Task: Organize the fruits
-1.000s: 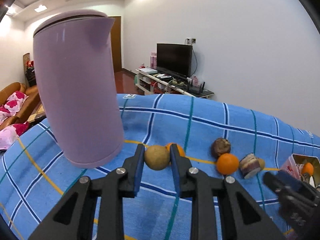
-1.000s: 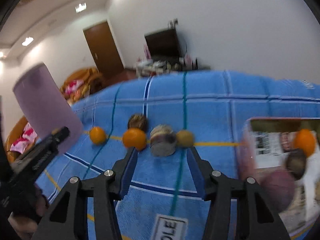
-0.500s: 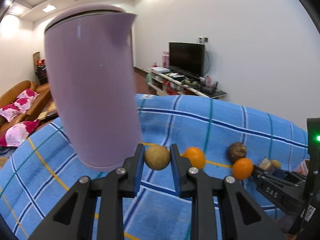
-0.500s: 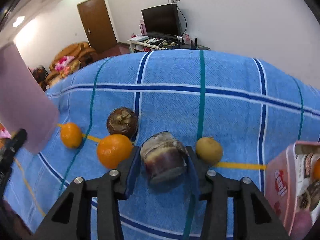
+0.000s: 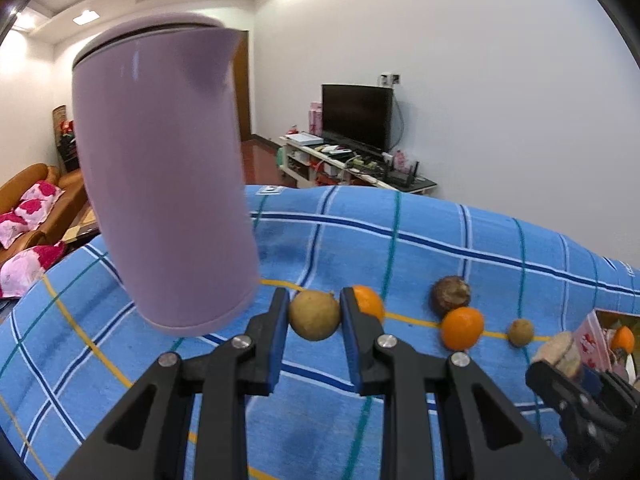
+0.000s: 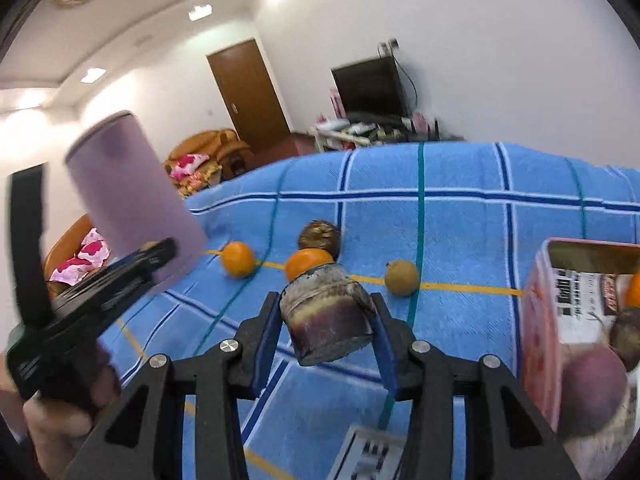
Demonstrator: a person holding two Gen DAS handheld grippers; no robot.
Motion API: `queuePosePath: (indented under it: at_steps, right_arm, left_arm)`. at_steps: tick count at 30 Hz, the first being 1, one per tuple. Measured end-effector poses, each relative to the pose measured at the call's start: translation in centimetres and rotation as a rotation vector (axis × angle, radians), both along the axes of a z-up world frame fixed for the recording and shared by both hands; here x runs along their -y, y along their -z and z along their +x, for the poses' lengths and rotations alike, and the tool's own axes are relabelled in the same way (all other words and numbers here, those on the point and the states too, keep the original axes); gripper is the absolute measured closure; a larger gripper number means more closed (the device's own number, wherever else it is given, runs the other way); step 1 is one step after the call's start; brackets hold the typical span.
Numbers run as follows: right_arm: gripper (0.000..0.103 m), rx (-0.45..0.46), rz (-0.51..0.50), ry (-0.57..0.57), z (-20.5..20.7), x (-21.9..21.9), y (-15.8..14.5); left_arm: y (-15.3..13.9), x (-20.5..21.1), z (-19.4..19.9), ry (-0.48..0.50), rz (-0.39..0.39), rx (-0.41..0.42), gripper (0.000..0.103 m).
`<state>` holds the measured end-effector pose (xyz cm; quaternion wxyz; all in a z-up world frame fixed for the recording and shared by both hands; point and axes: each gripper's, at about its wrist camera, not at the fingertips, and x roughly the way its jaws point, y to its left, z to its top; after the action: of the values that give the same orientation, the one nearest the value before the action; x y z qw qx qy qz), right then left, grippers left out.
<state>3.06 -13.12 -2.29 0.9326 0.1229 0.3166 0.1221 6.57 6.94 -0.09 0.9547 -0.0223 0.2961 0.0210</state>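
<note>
Left gripper [image 5: 314, 314] clamped tight on a small round tan fruit [image 5: 315, 315], both blue pads against its sides, held just above the blue plaid cloth [image 5: 420, 248]; right gripper [image 6: 326, 322] has its pads on either side of a stubby brown-purple cut root chunk [image 6: 326, 318], gripping it, chunk lifted clear of the cloth; view is motion-blurred. Remaining fruit lies in a row along the yellow stripe: one orange [image 5: 370, 304] right behind the left gripper's right finger, a dark brown bulb [image 5: 451, 294] touching a second orange [image 5: 462, 328], then another small tan fruit [image 5: 520, 333] further right. Pink box [image 6: 538, 320] sits open at the cloth's right edge; inside it an orange [image 5: 623, 339], a dark round piece [image 6: 628, 334] and a purple round one [image 6: 592, 388]. Tall lilac kettle [image 5: 160, 176] stands left of the row, near the left gripper.
</note>
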Motion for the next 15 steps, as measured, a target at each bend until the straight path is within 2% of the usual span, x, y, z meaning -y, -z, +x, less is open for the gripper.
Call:
queuePosePath:
  at_steps: [5, 10, 15]
  right_arm:
    - [0.058, 0.095, -0.138, 0.07, -2.9, -1.4, -1.3]
    - [0.058, 0.14, -0.203, 0.133, -4.6, -1.2, -1.8]
    - [0.058, 0.15, -0.221, 0.178, -5.3, -0.4, -2.0]
  left_arm:
    - [0.0, 1.8, -1.0, 0.054, 0.022, 0.014, 0.075]
    - [0.0, 3.6, -1.8, 0.086, 0.067, 0.032, 0.075]
    - [0.0, 4.6, -2.3, 0.106, 0.099, 0.045, 0.075]
